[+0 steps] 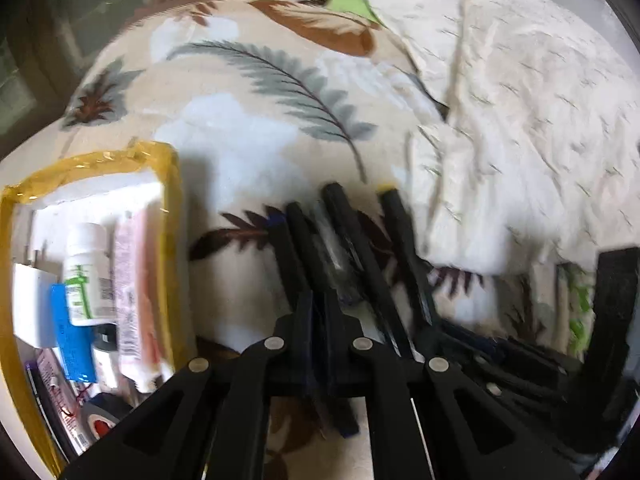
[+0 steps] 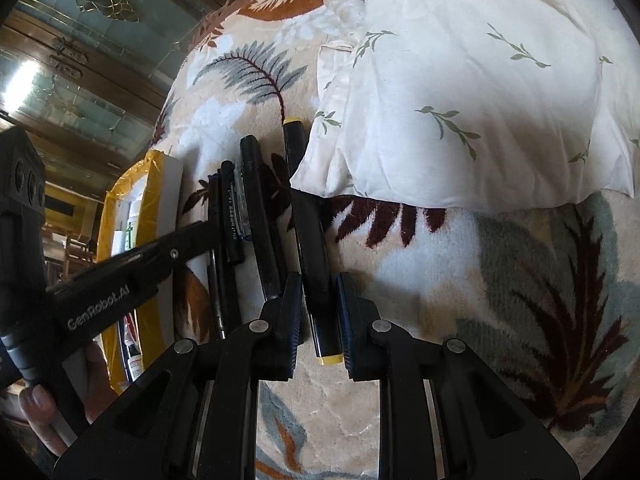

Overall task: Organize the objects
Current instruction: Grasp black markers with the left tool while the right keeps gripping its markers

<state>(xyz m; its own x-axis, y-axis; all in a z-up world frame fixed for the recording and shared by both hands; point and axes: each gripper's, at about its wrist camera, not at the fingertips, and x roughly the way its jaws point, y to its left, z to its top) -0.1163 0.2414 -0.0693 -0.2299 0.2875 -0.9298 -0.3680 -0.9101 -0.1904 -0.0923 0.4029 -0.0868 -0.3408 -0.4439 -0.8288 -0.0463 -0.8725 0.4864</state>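
Left wrist view: my left gripper (image 1: 318,312) is pinched fully shut on a pen (image 1: 340,276) from the row of pens, the yellow-rimmed box (image 1: 172,216) just beside, likely the drop spot.

Right wrist view: my right gripper (image 2: 318,312) sits slightly open, straddling the yellow-capped marker (image 2: 308,236) on the blanket (image 2: 500,264); contact unclear.

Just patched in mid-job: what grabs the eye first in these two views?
A row of dark pens lying side by side on the leaf-patterned blanket, between a yellow-rimmed box of small items on the left and a white pillow on the right. The right tool straddles the yellow-capped marker. The left tool, jaws together, reaches in over the pens nearest the box.
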